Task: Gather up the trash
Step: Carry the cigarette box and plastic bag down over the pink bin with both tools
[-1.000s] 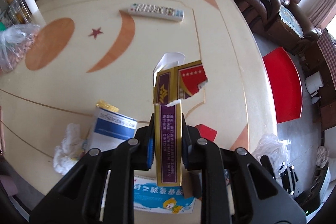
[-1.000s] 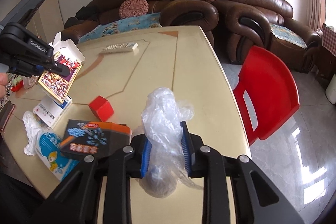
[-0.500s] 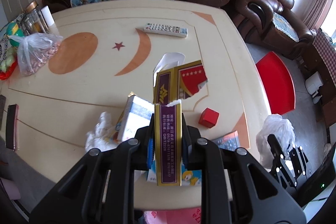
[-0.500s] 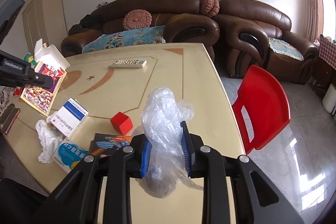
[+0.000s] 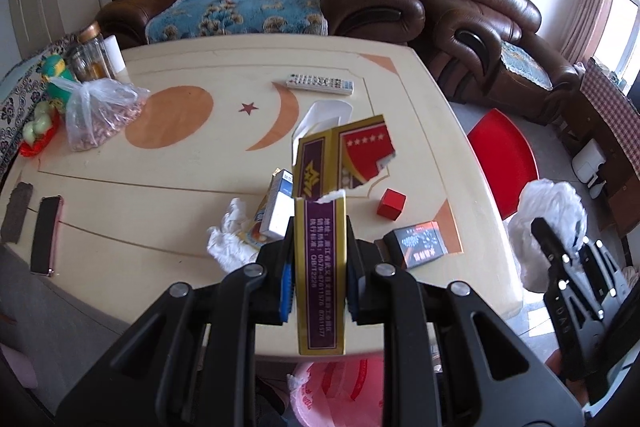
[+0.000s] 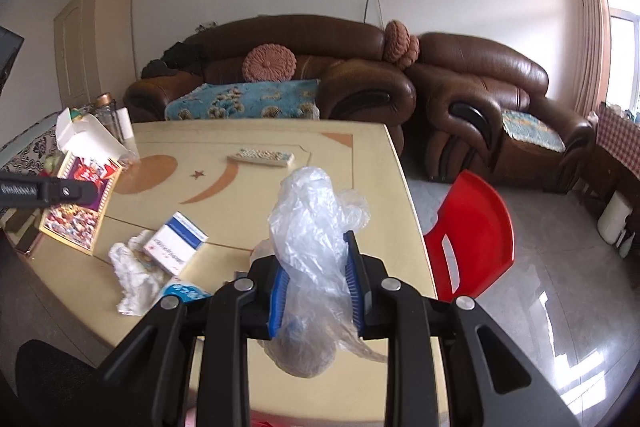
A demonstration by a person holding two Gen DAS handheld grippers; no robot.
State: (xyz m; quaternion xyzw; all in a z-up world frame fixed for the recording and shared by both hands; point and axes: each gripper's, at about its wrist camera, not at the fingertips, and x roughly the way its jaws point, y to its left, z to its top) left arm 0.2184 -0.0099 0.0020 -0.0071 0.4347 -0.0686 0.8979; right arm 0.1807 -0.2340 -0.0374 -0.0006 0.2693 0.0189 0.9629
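Note:
My left gripper is shut on a torn purple-and-gold carton and holds it above the table's near edge; the carton also shows in the right wrist view. My right gripper is shut on a crumpled clear plastic bag, which also shows in the left wrist view. On the cream table lie a white tissue wad, a blue-and-white box, a small red box and a black-and-orange box. A pink bin sits under the table edge.
A remote, a bag of nuts, jars, a phone and a dark wallet lie on the table. A red chair stands to the right. Brown sofas are behind.
Both grippers have pulled back and up from the table, each still holding its item. The pink bin has come into view under the left gripper.

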